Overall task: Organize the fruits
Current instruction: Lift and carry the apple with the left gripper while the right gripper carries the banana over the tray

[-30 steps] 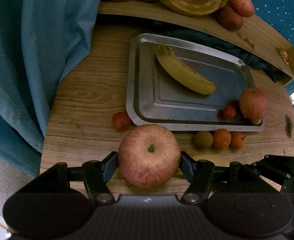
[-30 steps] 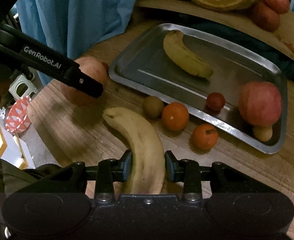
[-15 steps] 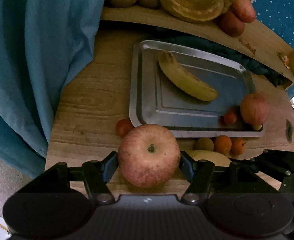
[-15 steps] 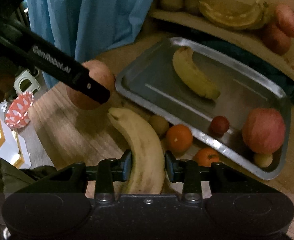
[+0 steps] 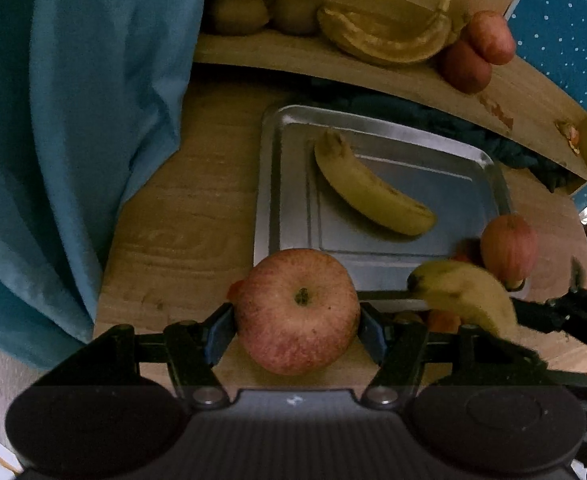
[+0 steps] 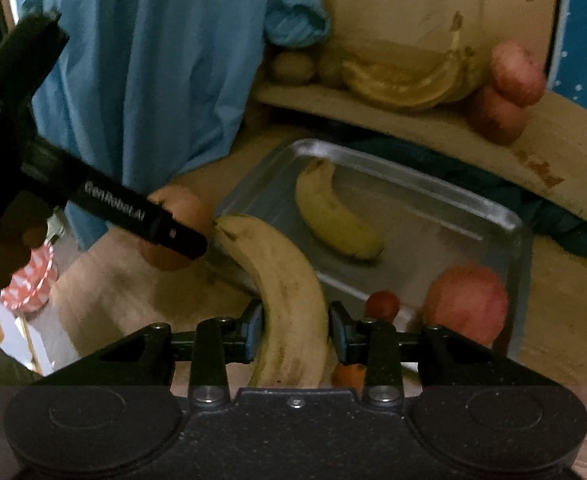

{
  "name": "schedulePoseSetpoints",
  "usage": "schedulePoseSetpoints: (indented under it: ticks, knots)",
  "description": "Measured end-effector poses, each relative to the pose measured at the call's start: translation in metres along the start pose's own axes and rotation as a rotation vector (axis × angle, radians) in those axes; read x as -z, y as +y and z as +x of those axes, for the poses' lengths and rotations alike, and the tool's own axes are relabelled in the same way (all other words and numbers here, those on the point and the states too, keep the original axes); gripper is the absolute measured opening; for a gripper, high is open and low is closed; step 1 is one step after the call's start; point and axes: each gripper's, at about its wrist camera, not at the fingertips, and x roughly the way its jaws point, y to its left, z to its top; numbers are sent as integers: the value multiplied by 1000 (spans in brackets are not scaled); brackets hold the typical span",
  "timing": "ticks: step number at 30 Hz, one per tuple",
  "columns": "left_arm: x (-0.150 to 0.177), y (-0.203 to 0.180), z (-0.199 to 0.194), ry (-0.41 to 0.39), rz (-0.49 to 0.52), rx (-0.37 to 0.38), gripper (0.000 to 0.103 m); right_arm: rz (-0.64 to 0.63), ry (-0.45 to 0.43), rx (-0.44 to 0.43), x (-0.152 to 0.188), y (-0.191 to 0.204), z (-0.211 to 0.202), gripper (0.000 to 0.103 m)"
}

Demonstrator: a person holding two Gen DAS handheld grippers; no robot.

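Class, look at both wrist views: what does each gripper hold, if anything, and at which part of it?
The left gripper clamps an apple across its widest sides. The right gripper clamps a banana across its lower middle; the tip points at the tray.

Red-yellow apple (image 5: 297, 310) clamped between my left fingers, stem end facing the camera, at the metal tray's (image 5: 267, 200) near edge. Pale, brown-flecked banana (image 6: 289, 296) pinched in my right fingers — tip pointing up-left. On the tray: a yellow banana (image 5: 369, 192) lying diagonally, a second apple (image 6: 467, 304), a small red fruit (image 6: 381, 306).
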Motion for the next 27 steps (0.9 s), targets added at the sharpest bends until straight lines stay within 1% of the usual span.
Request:
schedulePoseSetpoints:
  ticks: [9,16,23,27]
  knots:
    - [-22,-2,13,-9,35,11,70,30,-72,37,-19,-18,2,36]
    - [-40,-4,27,2,81,21,70,88,-119,89,-43,-45,11,36]
    - [-53,-13,41,27,143,33,70,108,-102,89,-59,-65,35,36]
    - [-58,-17,47,39,163,40,70,110,-75,79,-65,-73,53,36]
